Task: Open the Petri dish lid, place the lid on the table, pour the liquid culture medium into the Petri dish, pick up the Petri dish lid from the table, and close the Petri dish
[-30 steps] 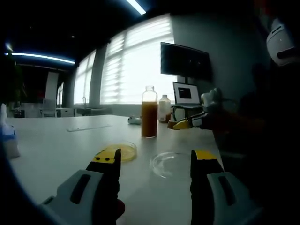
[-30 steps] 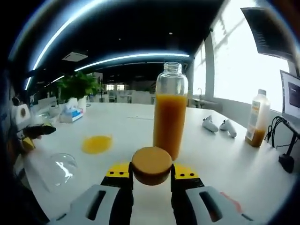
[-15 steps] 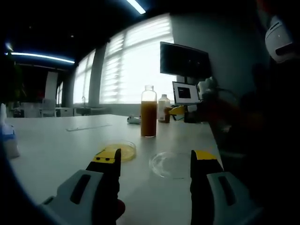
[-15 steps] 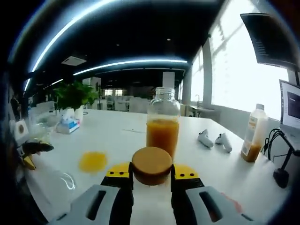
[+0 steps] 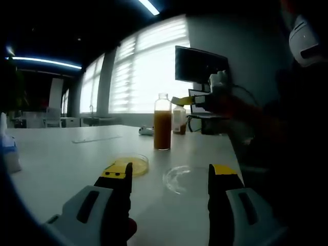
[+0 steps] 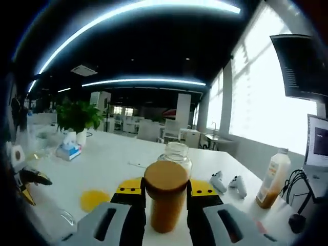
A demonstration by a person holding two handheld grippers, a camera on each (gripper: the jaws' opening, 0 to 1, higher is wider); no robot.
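Your right hand-held gripper (image 6: 165, 199) clamps the round brown bottle cap (image 6: 165, 179) between its yellow-tipped jaws, raised in front of the open glass bottle (image 6: 170, 192) of orange culture medium that stands just beyond it. Your left hand-held gripper (image 5: 167, 177) hovers low over the white counter (image 5: 61, 159) with jaws spread wide and nothing between them. Just ahead of its left jaw sits the Petri dish (image 5: 132, 164) holding yellow liquid; the clear Petri dish lid (image 5: 185, 178) lies on the counter between the jaws, near the right one. A smaller bottle (image 6: 268, 177) stands farther off to the right.
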